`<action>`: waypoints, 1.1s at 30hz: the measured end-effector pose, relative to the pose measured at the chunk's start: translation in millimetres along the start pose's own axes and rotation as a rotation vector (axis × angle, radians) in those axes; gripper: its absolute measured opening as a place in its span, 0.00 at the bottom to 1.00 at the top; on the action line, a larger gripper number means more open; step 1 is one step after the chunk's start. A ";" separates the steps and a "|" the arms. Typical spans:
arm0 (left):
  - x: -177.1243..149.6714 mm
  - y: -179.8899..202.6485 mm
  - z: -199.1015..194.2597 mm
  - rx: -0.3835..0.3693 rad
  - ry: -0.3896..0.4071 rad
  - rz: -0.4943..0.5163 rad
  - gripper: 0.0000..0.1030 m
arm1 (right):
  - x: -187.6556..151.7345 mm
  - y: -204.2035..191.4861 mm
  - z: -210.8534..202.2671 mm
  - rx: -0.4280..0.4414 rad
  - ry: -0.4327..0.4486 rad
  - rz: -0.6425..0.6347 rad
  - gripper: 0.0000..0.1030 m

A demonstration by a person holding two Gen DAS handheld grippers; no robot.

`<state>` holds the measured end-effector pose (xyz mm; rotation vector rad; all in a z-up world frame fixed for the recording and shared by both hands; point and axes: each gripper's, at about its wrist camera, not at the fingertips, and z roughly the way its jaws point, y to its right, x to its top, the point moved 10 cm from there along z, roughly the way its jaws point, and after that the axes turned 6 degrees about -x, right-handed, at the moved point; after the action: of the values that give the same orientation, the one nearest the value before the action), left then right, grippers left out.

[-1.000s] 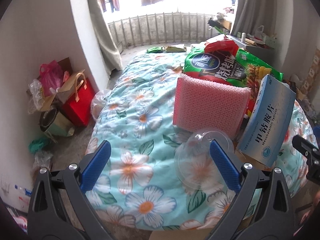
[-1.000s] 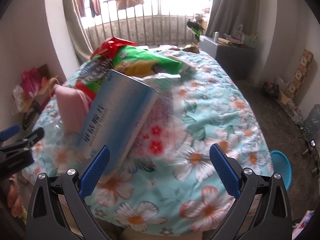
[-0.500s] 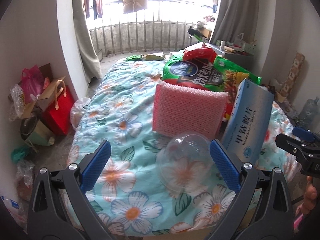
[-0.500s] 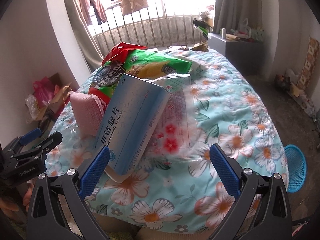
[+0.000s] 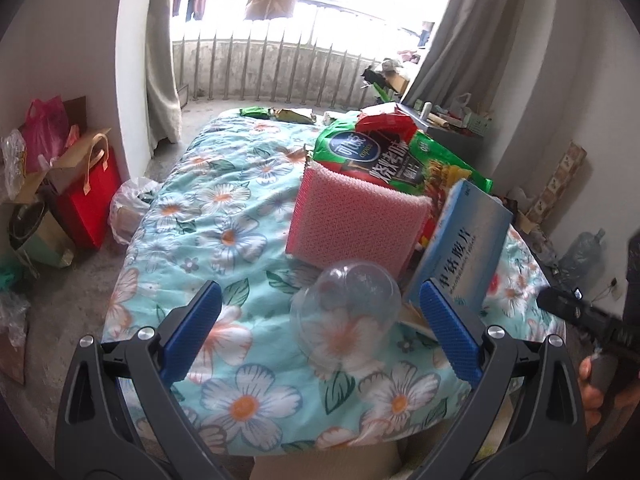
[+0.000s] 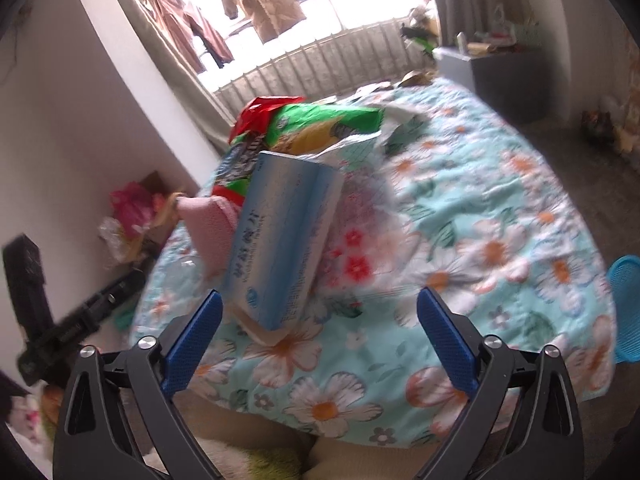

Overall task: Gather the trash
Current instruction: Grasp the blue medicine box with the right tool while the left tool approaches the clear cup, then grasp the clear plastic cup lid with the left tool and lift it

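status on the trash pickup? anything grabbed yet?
Nothing collected yet. Left claw is open and empty, facing the clear dome lid. Right claw is empty, its jaws closing slightly near the blue box. Pink sponge and snack bags remain on the bed.

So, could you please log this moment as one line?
left gripper: open, empty | right gripper: closing, empty | clear lid, blue box: on bed

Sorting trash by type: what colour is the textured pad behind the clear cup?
Pink pad; clearest in the left wrist view.
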<state>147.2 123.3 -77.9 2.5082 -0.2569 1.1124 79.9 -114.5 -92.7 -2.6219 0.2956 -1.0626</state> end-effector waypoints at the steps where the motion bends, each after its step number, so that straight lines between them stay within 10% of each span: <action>1: -3.4 0.8 -2.2 -0.009 0.002 0.007 0.93 | -0.9 -2.2 1.6 0.019 -0.010 0.005 0.87; 23: -12.4 25.8 44.9 -0.110 -0.027 0.150 0.91 | 15.7 -17.8 50.5 0.187 -0.107 0.153 0.58; 33: -24.2 14.3 67.1 -0.151 -0.086 0.081 0.73 | 24.7 -22.9 79.5 0.255 -0.137 0.220 0.52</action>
<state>171.7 82.8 -133.2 2.4322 -0.4529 0.9779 155.1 -84.9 -123.2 -2.3573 0.3797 -0.7875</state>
